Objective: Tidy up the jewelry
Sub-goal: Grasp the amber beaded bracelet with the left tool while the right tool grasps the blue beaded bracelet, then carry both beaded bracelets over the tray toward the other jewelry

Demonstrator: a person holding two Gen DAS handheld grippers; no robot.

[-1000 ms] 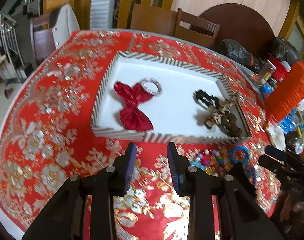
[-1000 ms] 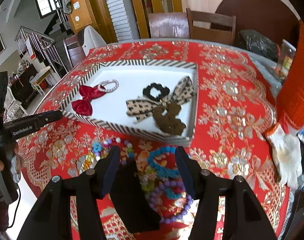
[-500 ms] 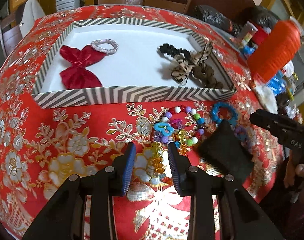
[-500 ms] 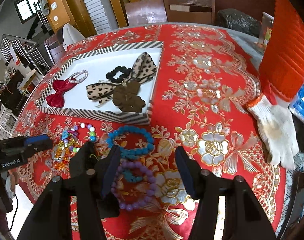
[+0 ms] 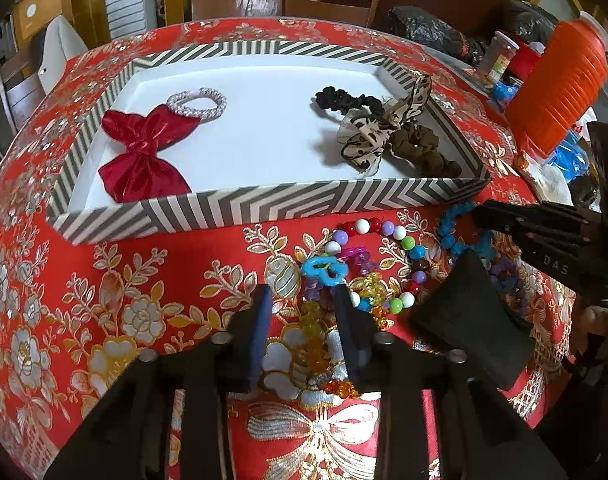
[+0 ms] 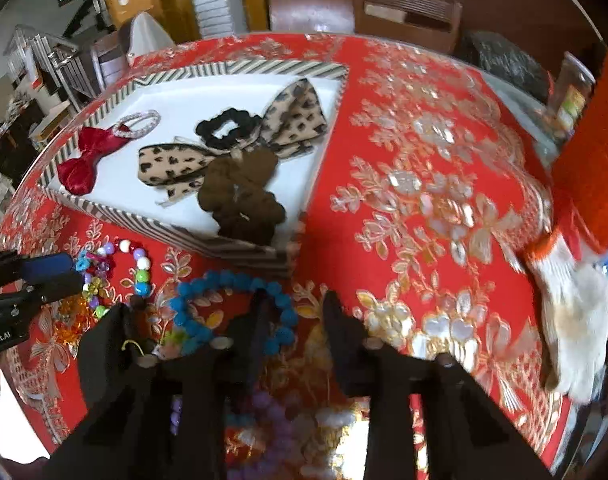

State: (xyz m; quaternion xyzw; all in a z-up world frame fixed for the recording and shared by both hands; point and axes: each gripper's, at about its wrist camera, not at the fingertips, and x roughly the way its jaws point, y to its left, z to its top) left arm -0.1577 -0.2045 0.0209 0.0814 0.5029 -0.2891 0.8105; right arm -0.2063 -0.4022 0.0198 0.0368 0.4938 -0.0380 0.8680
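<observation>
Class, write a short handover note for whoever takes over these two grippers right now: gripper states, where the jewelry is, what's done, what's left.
Left gripper: jaws just closing, amber bracelet between them, not yet pinched.
Right gripper: jaws just closing, blue bracelet edge between them, not visibly pinched.
Done: red bow, leopard bow and scrunchies lie in the striped tray.
Left: the bead bracelets, including the multicolour bracelet, lie on the tablecloth in front of the tray.
</observation>
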